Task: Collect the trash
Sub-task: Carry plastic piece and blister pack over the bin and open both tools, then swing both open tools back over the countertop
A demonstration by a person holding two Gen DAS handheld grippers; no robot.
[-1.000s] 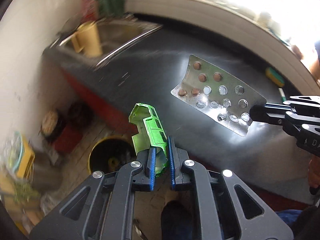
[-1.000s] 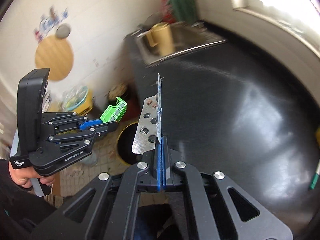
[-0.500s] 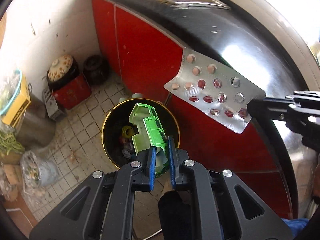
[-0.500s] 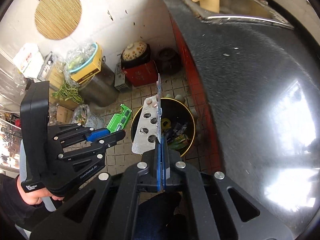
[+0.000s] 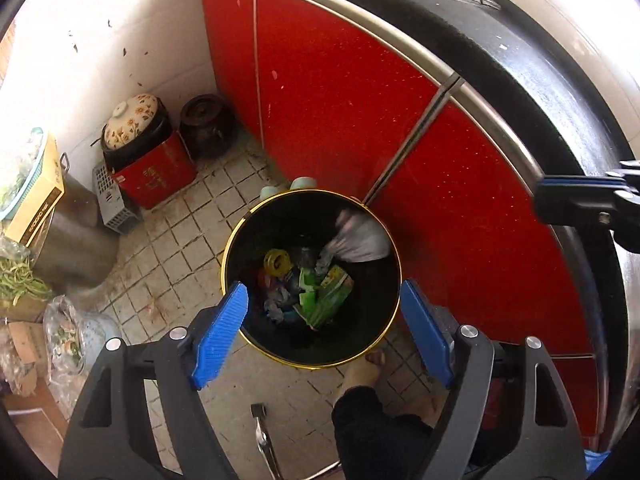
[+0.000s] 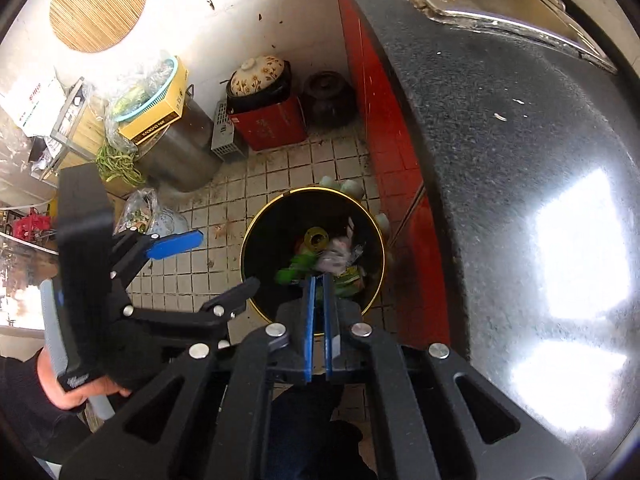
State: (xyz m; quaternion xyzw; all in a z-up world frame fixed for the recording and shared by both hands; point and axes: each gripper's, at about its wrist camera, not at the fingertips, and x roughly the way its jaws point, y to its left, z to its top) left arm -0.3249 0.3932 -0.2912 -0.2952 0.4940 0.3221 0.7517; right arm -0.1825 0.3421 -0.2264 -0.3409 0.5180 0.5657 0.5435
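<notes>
**Desk:** What's on the left?

**Photographer:** In the left wrist view, a lidded flowered pot (image 5: 130, 120) sits on a red box (image 5: 154, 176) on the tiled floor (image 5: 172, 256). A dark jar (image 5: 206, 126) stands just beside it, against the white wall.

**Desk:** And the middle?

**Photographer:** A black trash bin (image 5: 234, 240) with a gold rim stands on the tiles, close to the red cabinet doors (image 5: 340, 120). The trash lies inside. There is green packaging (image 5: 322, 296), a yellow ring (image 5: 276, 260) and a blurred grey-white piece (image 5: 360, 236) by the far wall of the bin.

**Desk:** The grippers?

**Photographer:** The left gripper (image 5: 324, 290) points down over the bin. Its jaws are wide and opening, and its blue pads (image 5: 220, 332) have nothing between them, only the bin below. The right gripper (image 6: 319, 280) also hangs over the bin. Its jaws are a narrow slit apart and hold nothing.

**Desk:** Further right?

**Photographer:** The black countertop (image 6: 500, 200) curves over the cabinets, with glare on it. The right wrist view also shows a hand (image 6: 68, 384) gripping the left tool's handle at lower left.
</notes>
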